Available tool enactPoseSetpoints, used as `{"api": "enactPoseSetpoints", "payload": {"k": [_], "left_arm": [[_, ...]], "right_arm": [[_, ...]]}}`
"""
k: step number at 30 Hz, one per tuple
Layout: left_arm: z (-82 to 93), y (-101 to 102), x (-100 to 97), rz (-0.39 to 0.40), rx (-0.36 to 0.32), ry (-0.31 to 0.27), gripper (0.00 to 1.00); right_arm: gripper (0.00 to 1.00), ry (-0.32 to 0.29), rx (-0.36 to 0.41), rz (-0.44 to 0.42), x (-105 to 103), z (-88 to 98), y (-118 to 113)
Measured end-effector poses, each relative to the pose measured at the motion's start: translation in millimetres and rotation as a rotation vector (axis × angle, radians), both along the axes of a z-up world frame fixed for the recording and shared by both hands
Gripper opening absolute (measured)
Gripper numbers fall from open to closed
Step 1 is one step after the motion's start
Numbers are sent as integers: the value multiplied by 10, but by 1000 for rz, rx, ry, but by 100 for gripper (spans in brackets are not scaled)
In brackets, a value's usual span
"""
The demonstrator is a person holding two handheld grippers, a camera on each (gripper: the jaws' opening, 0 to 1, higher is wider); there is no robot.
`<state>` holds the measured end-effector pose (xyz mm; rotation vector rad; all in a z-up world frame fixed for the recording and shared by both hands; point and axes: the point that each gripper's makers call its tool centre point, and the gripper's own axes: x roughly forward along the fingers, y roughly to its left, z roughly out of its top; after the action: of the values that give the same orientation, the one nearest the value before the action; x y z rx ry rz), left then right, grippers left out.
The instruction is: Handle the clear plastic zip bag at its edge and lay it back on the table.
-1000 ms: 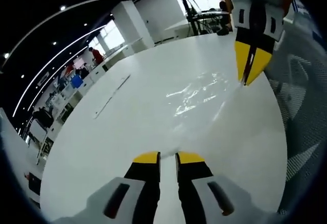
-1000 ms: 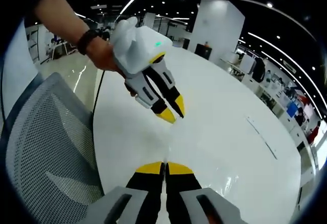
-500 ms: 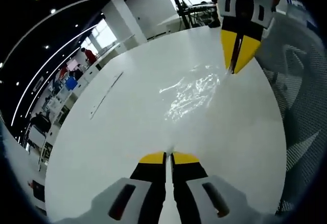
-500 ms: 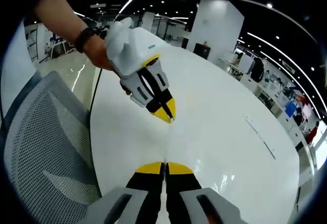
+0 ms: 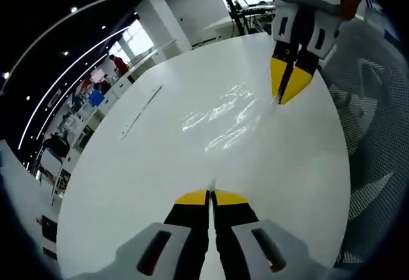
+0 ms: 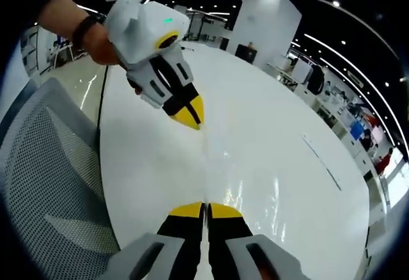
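I am seeing the clear zip bag (image 5: 220,117) stretching flat over the white worktop (image 5: 128,178), looking empty, while my left claw (image 5: 211,197) and right claw (image 6: 205,209) are both pinching its edges with jaws closed, in an open office.

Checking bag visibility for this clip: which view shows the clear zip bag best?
The left gripper view: the clear zip bag spreads wide as wrinkled glare over the white table. In the right gripper view the bag appears nearly edge-on, as a thin line between both shut grippers.
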<state>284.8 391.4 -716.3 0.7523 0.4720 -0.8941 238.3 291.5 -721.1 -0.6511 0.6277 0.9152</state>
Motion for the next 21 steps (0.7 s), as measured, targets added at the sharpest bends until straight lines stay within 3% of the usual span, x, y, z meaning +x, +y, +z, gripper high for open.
{"api": "enactPoseSetpoints", "payload": {"k": [7,21], "left_arm": [[37,19,-96,28,-16,3,0],[94,-98,-229,24,-30,6,0]], "right_arm": [[7,9,24,-50,109,38,13],[9,-25,33,32,98,119,256]]}}
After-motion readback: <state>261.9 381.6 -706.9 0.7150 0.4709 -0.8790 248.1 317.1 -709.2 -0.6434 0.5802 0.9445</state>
